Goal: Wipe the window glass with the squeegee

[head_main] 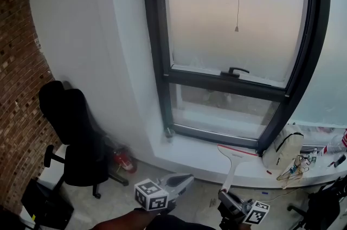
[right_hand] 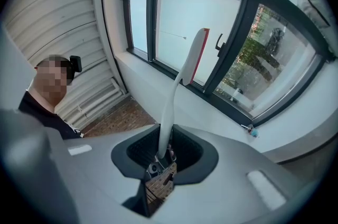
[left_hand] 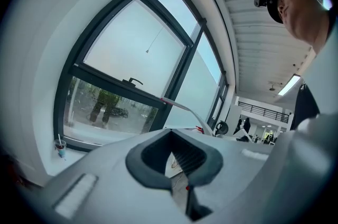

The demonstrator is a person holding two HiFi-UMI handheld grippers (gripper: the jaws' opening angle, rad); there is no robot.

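The window (head_main: 233,17) has a dark frame, a frosted upper pane and a clear lower pane. A white squeegee (head_main: 234,155) with a red-edged blade is upright below the sill, blade up and not touching the glass. My right gripper (head_main: 232,203) is shut on its handle; in the right gripper view the handle (right_hand: 168,112) rises from between the jaws (right_hand: 162,157) to the blade (right_hand: 194,54). At bottom centre, my left gripper (head_main: 176,184) is shut and holds nothing. In the left gripper view its jaws (left_hand: 177,157) point at the window (left_hand: 132,54), with the squeegee (left_hand: 182,106) to the right.
A black office chair (head_main: 76,142) stands at the left by a brick wall (head_main: 16,88), a red fire extinguisher (head_main: 123,161) beside it. On the sill are a cup (head_main: 169,131), a white backpack (head_main: 282,150) and tangled cables (head_main: 293,169). A pull cord (head_main: 237,28) hangs over the glass.
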